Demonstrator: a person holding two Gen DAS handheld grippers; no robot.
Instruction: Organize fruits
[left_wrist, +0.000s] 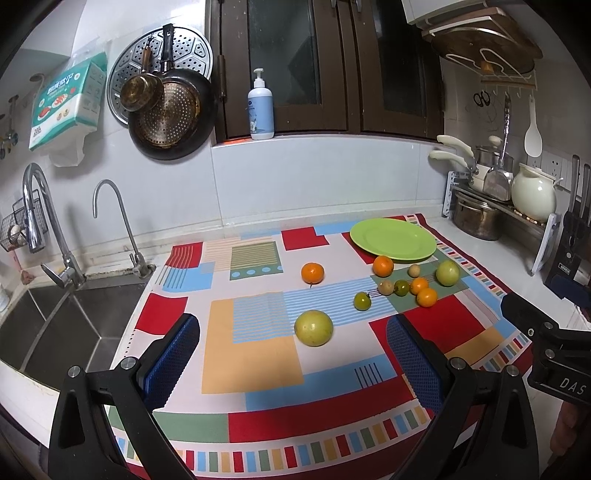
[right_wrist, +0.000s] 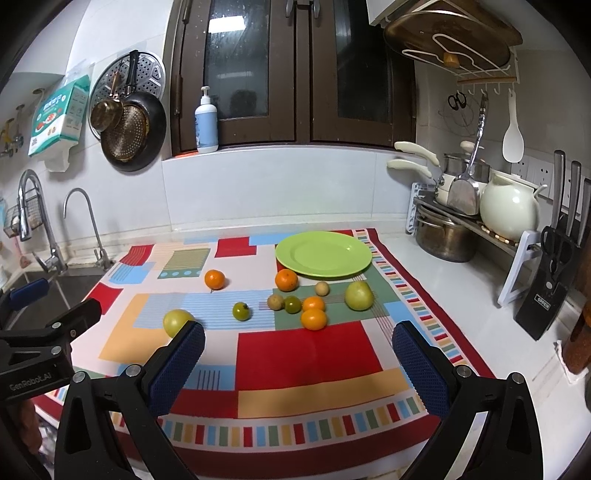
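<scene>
Fruits are seen scattered on a patterned cloth (left_wrist: 258, 354) spread over the tabletop (left_wrist: 480, 254), beside a sink (left_wrist: 66, 325).

Left wrist view: the left tongs (left_wrist: 291, 363) are held above the near part of the cloth with the blue pads (left_wrist: 171, 363) wide apart and nothing between them. A large yellow-green fruit (left_wrist: 313, 328) lies nearest, between the two pads as framed. A lone orange (left_wrist: 312, 273) lies farther back, well apart from the rest. A green plate (left_wrist: 393, 240) rests at the far right corner of the cloth, bare of fruit. A second orange (left_wrist: 383, 266) sits just beside the plate's near rim. A cluster of small fruits is found near it: a green tomato (left_wrist: 362, 301), a darker green tomato (left_wrist: 401, 287), two small oranges (left_wrist: 427, 297), two small tan fruits (left_wrist: 386, 287) and a pale green fruit (left_wrist: 447, 272). Part of the right tongs (left_wrist: 554, 354) is visible at the right edge.

Right wrist view: the right tongs (right_wrist: 299, 363) are likewise held over the near cloth edge, pads apart and empty. The large yellow-green fruit (right_wrist: 178, 321) is partly hidden behind the left pad. The green plate (right_wrist: 323, 254) lies at the far side, with the cluster just in front of it. The left tongs (right_wrist: 44, 332) appear at the left edge. A knife block (right_wrist: 546, 291) and a pot rack (right_wrist: 476, 221) stand on the tabletop at the right.
</scene>
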